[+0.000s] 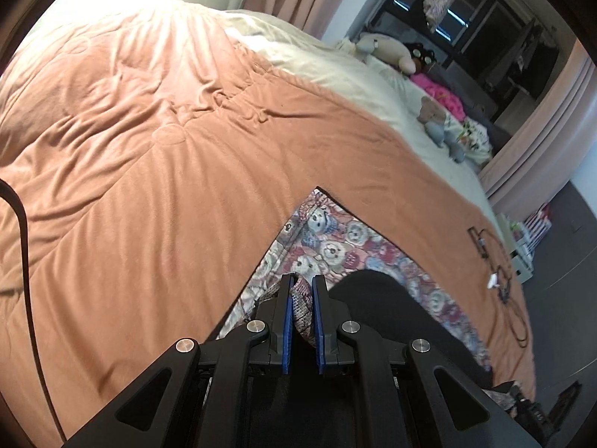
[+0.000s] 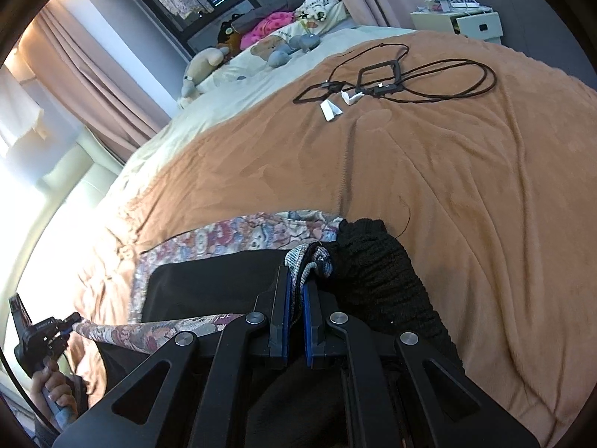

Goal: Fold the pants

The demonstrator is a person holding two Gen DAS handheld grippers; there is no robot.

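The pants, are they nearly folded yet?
Not yet. The pants already lie spread on the bed. Both grippers, left and right, are shut on bunches of the fabric, one edge lifted between them. No finished fold shows, so all the folding remains.

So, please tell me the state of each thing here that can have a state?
left gripper: shut on the pants
right gripper: shut on the pants
pants: partly lifted, pinched at two places, rest lying on the blanket
blanket: spread, wrinkled
cables: loosely coiled on the blanket
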